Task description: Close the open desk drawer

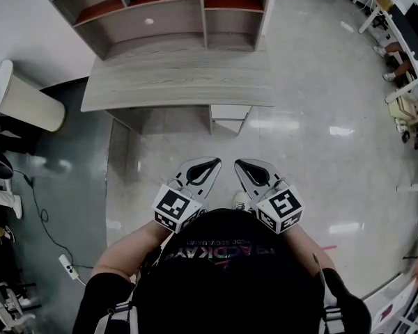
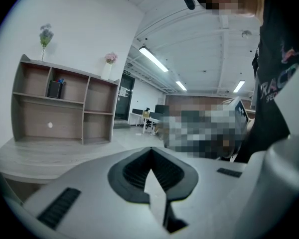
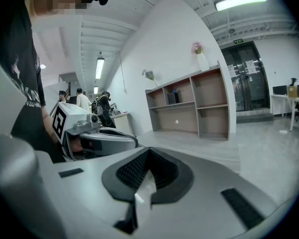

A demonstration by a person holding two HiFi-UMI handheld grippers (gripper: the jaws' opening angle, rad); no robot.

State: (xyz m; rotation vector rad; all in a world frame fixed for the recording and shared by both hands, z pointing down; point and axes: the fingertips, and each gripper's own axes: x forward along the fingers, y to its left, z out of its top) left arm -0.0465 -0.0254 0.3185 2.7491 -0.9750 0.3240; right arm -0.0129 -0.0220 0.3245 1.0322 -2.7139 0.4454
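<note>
The drawer (image 1: 230,115) shows only in the head view, under the counter's (image 1: 174,82) front edge, right of its middle. Both gripper views show the shelf (image 2: 65,103) at the counter's back edge instead. Left gripper (image 1: 213,163) and right gripper (image 1: 241,165) hang well short of the drawer, jaws closed on nothing

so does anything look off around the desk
Only the drawer: it sticks out past the front edge of the desk, right of middle, left open. Nothing else looks askew or spilled.
</note>
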